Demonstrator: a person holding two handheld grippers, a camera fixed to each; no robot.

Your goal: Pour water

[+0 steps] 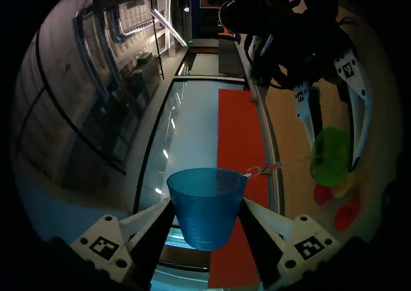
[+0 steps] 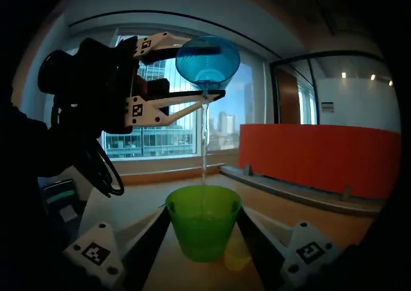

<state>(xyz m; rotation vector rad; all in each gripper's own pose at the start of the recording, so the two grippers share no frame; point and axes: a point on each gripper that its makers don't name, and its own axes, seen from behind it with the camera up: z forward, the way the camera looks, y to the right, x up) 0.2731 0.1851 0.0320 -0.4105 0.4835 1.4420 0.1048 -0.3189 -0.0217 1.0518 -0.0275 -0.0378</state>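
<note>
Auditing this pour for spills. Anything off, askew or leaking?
Nothing stands out. The water stream falls from the tilted blue cup straight into the upright green cup, and no puddle shows on the table.

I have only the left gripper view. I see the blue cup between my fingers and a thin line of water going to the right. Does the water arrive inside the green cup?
Observer: Yes. In the right gripper view the stream falls from the blue cup straight into the open mouth of the green cup.
Operator: Good. Is the green cup upright?
Observer: Yes, it sits upright between the two fingers of the right gripper, mouth facing up.
Operator: And how does my cup stand over it?
Observer: It hangs tilted directly above the green cup, with open air between them; the two rims do not touch.
</note>
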